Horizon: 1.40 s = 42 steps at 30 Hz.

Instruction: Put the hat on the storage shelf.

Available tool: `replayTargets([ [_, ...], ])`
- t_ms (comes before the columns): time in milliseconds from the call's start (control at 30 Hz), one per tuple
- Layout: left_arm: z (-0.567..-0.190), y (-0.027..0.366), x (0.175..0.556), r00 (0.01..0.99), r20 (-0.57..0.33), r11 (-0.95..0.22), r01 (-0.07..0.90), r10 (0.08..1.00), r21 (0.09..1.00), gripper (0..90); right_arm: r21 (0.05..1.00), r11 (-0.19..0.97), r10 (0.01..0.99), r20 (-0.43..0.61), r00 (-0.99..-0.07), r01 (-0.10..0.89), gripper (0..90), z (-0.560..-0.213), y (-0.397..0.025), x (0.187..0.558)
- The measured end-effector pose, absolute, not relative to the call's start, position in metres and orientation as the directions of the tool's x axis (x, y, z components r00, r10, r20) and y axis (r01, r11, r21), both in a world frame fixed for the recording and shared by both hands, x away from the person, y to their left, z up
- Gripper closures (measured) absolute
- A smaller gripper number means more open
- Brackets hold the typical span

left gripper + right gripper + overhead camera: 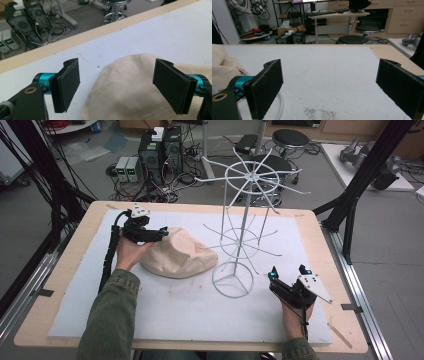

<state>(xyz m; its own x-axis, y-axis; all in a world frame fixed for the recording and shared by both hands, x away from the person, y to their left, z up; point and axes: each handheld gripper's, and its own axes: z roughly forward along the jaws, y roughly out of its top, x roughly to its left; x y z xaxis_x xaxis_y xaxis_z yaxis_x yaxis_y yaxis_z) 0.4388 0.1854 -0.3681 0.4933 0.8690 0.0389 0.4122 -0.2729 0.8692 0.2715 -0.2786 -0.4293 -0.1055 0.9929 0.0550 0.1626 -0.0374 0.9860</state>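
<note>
A crumpled cream-coloured cloth bag (177, 254) lies in a soft heap on the white felt mat (165, 312) that covers the light wooden table (70, 252), left of the middle. Just to its right stands a tall white wire rack (243, 227) with a spoked ring at the top, thin arms lower down and a round ring base resting on the mat; the base sits just beside the bag's right edge.

The left gripper (159, 234) hovers at the bag's upper left edge, held by the person's left hand (128, 252) in an olive green sleeve. In the left gripper view its black padded fingers (65, 85) are spread wide, with the bag's cream fabric (125, 87) lying between and below them; neither pad can be seen to press the fabric.

The right gripper (288, 272) sits low over the mat, near the right front part of the table, well apart from the bag and just right of the rack's base. In the right gripper view its fingers (265, 86) are also spread wide, with bare white mat between them, a bit of the bag at the left edge and a curve of the rack's white wire base near the left finger.
</note>
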Motion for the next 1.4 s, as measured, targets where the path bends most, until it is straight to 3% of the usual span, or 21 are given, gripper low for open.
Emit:
replayTargets([
  [200,-0.376,0.178,0.451,0.518,0.068,-0.339,0.449,0.852,0.827,23.3,0.986,-0.037,0.992,0.057,-0.114,0.165,6.1,-0.430,-0.278,0.272],
  [467,-0.384,0.181,0.456,0.546,0.034,-0.345,0.479,0.837,0.807,23.5,0.984,-0.041,0.991,0.062,-0.120,0.173,6.1,-0.430,-0.278,0.273],
  [867,-0.407,0.177,0.468,0.557,0.081,-0.426,0.525,0.827,0.737,23.6,0.983,-0.036,0.990,0.060,-0.129,0.179,6.1,-0.430,-0.278,0.273],
  [1000,-0.413,0.173,0.468,0.552,0.143,-0.476,0.527,0.822,0.704,23.2,0.983,-0.036,0.990,0.060,-0.129,0.179,6.1,-0.430,-0.278,0.273],
  [1400,-0.427,0.171,0.473,0.541,0.149,-0.493,0.574,0.827,0.654,23.5,0.985,-0.032,0.991,0.053,-0.123,0.170,6.1,-0.430,-0.278,0.273],
])
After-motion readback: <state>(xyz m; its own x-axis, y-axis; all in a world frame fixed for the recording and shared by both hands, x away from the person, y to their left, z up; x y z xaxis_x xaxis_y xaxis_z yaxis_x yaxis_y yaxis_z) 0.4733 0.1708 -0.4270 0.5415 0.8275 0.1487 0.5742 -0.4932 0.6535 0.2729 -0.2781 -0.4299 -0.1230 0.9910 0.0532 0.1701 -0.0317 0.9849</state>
